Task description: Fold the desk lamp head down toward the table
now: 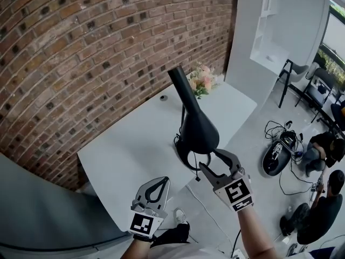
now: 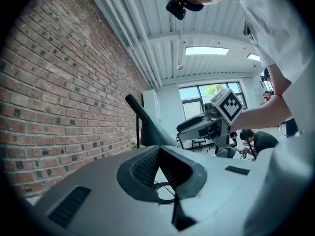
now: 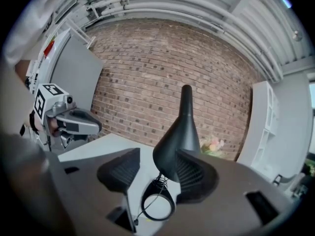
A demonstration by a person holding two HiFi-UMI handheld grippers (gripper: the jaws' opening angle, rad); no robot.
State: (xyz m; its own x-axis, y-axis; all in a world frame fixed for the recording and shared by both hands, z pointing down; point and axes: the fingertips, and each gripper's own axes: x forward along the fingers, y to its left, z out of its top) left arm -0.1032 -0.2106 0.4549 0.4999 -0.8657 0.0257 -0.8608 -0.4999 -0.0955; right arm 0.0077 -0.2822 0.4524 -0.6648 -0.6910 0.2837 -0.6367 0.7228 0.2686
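A black desk lamp stands on the white table (image 1: 129, 150). Its cone-shaped head (image 1: 197, 129) points its narrow end up and back, and its ring base (image 1: 186, 156) lies below. My right gripper (image 1: 212, 163) is at the head's wide lower end, open. In the right gripper view the head (image 3: 178, 139) sits between the jaws close against the right pad (image 3: 194, 173), apart from the left pad. The ring base (image 3: 157, 206) shows below. My left gripper (image 1: 163, 181) hovers over the table's near edge, left of the lamp, shut and empty. Its view shows the lamp (image 2: 147, 127) and the right gripper (image 2: 206, 124) ahead.
A brick wall (image 1: 81, 47) runs behind the table. A bunch of flowers (image 1: 202, 81) stands at the table's far end, and a small round object (image 1: 163, 97) lies near the wall. On the floor at right are cables, gear (image 1: 277, 155) and people (image 1: 321, 209).
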